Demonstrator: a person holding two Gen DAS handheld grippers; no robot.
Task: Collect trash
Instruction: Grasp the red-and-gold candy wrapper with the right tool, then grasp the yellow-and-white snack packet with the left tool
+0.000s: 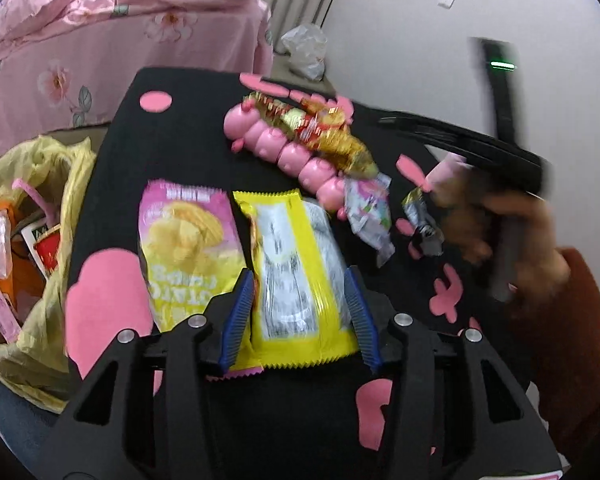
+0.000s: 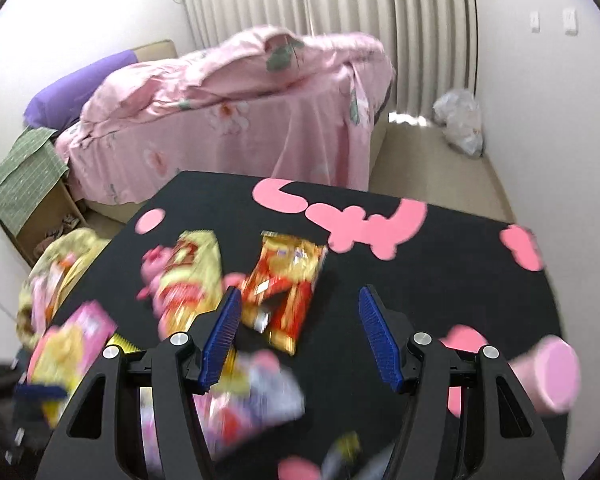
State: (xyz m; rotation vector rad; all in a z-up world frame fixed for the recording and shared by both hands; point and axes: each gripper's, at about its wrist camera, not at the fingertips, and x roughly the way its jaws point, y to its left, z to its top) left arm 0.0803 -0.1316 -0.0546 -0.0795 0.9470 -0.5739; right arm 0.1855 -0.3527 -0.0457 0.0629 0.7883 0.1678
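Observation:
My left gripper (image 1: 300,312) straddles a yellow snack packet (image 1: 296,264) lying on the black table (image 1: 172,140), and its blue pads touch the packet's two long edges. A pink chips packet (image 1: 184,248) lies just left of it. Beyond are a pink caterpillar toy (image 1: 284,148), a red-gold wrapper (image 1: 324,128) and two small silver wrappers (image 1: 370,212). My right gripper (image 2: 300,336) stands open over the table with nothing between its pads; the red-gold wrapper (image 2: 284,284) lies just ahead of it. A blurred hand (image 1: 500,232) carries that gripper at the right.
A yellow trash bag (image 1: 40,240) holding several wrappers hangs off the table's left edge. A pink cup (image 2: 548,376) lies near the right edge. A bed with pink bedding (image 2: 240,120) stands behind the table, and a white plastic bag (image 2: 460,120) sits on the floor.

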